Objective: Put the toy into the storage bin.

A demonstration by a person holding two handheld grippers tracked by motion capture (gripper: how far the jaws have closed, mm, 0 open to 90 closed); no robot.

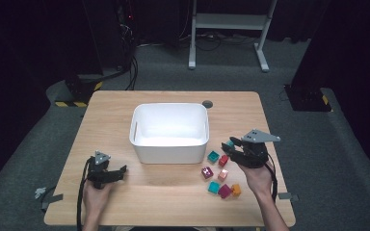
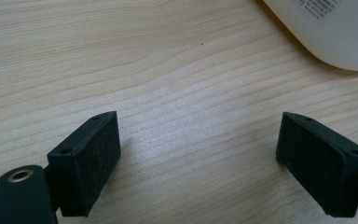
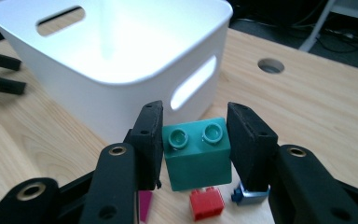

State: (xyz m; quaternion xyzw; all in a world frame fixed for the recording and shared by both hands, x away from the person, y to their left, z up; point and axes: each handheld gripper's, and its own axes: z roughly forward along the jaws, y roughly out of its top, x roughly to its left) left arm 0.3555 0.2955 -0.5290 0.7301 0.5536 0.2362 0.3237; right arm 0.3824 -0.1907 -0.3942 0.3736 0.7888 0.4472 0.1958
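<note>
My right gripper (image 3: 195,133) is shut on a teal two-stud brick (image 3: 196,154), held upright above the table just in front of the white bin (image 3: 107,56). In the high view the right gripper (image 1: 231,146) hovers at the bin's (image 1: 169,132) right front corner with the teal brick (image 1: 230,143) at its tips. My left gripper (image 2: 200,154) is open, low over bare wood with nothing between its pads (image 2: 91,158). From above, the left gripper (image 1: 120,170) rests on the table to the front left of the bin.
Loose bricks lie to the right front of the bin: teal (image 1: 213,156), red (image 1: 223,160), purple (image 1: 207,172), magenta (image 1: 225,191), orange (image 1: 236,189). Under my right gripper lie a red brick (image 3: 207,203) and a blue one (image 3: 247,193). A cable hole (image 3: 271,65) sits behind the bin.
</note>
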